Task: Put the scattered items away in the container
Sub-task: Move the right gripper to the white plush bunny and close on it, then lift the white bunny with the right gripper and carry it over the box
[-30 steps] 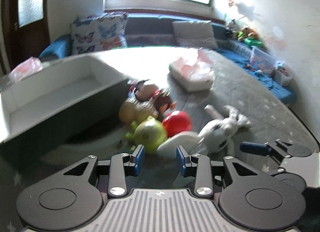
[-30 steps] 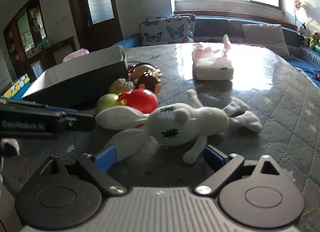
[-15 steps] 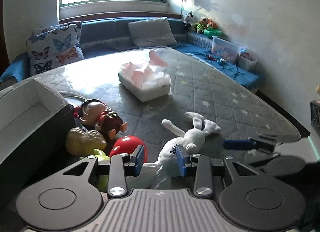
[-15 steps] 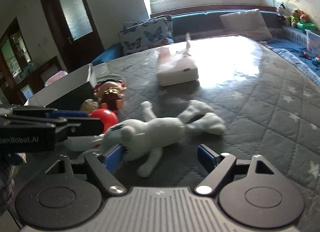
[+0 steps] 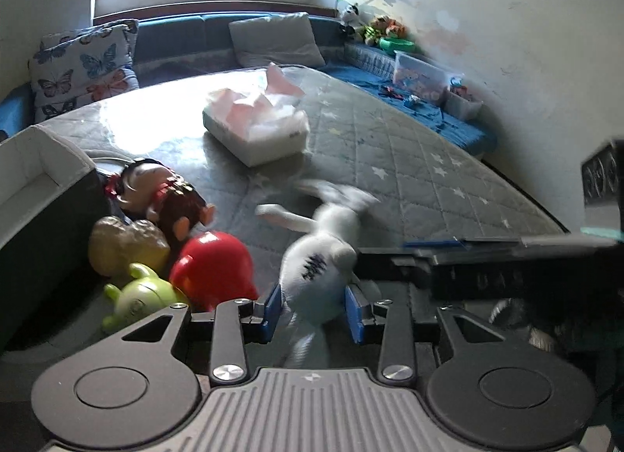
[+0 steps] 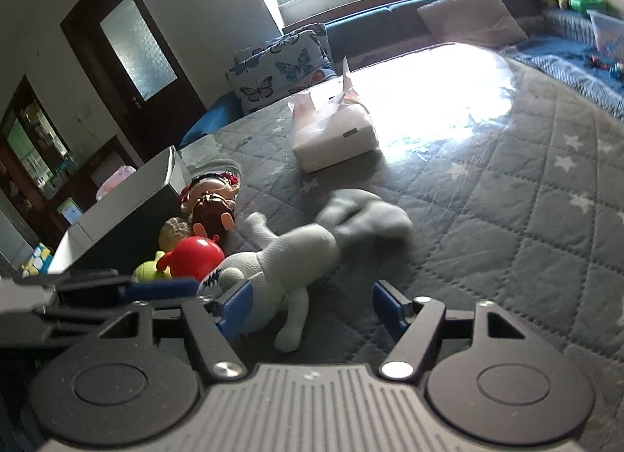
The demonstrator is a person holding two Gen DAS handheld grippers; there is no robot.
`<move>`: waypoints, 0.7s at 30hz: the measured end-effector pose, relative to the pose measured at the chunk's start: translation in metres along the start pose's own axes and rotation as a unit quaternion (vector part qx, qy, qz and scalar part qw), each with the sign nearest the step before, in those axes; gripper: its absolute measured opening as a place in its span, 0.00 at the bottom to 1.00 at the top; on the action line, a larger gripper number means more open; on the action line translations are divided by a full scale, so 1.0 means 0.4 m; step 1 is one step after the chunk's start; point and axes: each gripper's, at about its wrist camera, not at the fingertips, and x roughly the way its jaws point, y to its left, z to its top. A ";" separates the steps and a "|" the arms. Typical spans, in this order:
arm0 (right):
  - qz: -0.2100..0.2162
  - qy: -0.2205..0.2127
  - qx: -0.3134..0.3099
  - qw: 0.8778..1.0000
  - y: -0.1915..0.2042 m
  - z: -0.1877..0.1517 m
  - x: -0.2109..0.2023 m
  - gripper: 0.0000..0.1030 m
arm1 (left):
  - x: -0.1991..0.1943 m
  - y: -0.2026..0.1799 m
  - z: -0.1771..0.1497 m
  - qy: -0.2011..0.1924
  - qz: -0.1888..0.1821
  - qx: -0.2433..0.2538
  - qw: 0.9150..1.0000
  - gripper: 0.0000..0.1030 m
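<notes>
Left claw (image 5: 312, 309): blue pads flank the head of the white plush rabbit (image 5: 318, 276), seemingly touching; grip judged, not certain.
Right claw (image 6: 312, 305): jaws closing; only the left pad meets the rabbit's torso, the right pad is clear.
Rabbit axis: head nearest the left claw, legs trailing away across the bed (image 6: 526, 218).
Container (image 5: 35, 187): left of both claws, past the red toy (image 5: 212, 270).

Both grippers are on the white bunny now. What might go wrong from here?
1. The soft white plush bunny sits between the left gripper pads, while the right gripper is closing with only its left pad at the body: an uneven hold could let it sag or slip.
2. Lifting may knock the shiny red round toy beside it.
</notes>
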 end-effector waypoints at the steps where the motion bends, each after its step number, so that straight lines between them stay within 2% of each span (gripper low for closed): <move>1: 0.007 0.001 0.007 1.000 -0.004 0.001 0.001 0.67 | 0.006 -0.007 -0.005 0.004 0.001 0.003 1.000 0.37; 6: 0.018 0.004 0.006 1.000 0.003 0.006 0.008 0.67 | 0.028 -0.027 -0.014 0.016 0.012 0.008 1.000 0.37; 15: 0.041 0.016 -0.017 0.999 0.038 0.047 0.058 0.67 | -0.014 -0.008 0.006 -0.021 0.027 -0.014 0.999 0.37; 19: 0.055 0.031 -0.009 0.998 0.040 0.061 0.096 0.65 | 0.000 -0.004 0.010 -0.020 0.032 -0.020 0.999 0.37; 21: 0.060 0.037 -0.001 0.998 0.041 0.069 0.111 0.60 | 0.010 0.001 0.010 -0.020 0.033 -0.026 0.999 0.37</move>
